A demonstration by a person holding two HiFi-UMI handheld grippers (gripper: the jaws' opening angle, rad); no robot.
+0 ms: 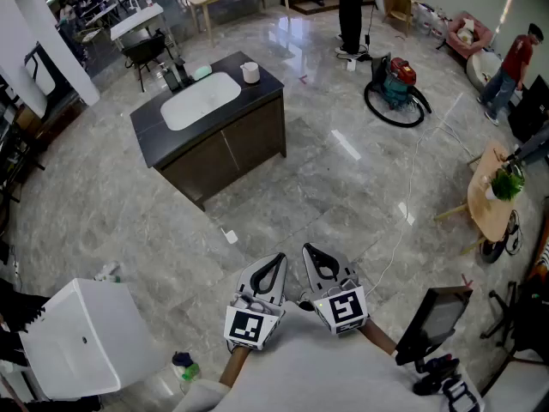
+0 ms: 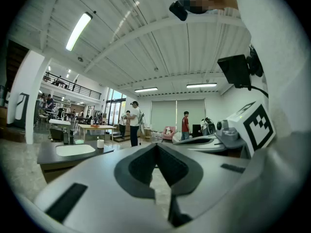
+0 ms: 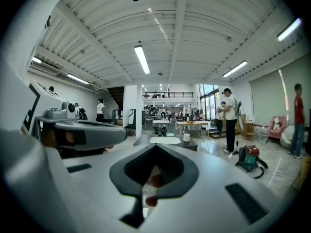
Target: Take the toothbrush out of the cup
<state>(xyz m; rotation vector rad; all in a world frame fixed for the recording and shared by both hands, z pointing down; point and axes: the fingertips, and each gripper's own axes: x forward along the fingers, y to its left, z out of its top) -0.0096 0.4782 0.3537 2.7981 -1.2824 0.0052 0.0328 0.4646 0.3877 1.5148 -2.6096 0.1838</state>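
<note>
A white cup (image 1: 250, 72) stands on the right corner of a dark-topped sink cabinet (image 1: 259, 95), far across the floor from me. It is too small to tell whether a toothbrush stands in it. The same cup (image 2: 100, 143) shows small in the left gripper view, and the cup (image 3: 186, 137) also appears in the right gripper view. My left gripper (image 1: 280, 257) and right gripper (image 1: 307, 249) are side by side close to my body, both pointing toward the cabinet. Each is shut with nothing between its jaws.
A white box (image 1: 77, 337) and a green-capped bottle (image 1: 183, 367) sit at lower left. A red and teal vacuum (image 1: 396, 84) with its hose lies to the right of the cabinet. A round wooden table (image 1: 483, 204) with a plant stands far right. A person (image 1: 352, 11) stands behind.
</note>
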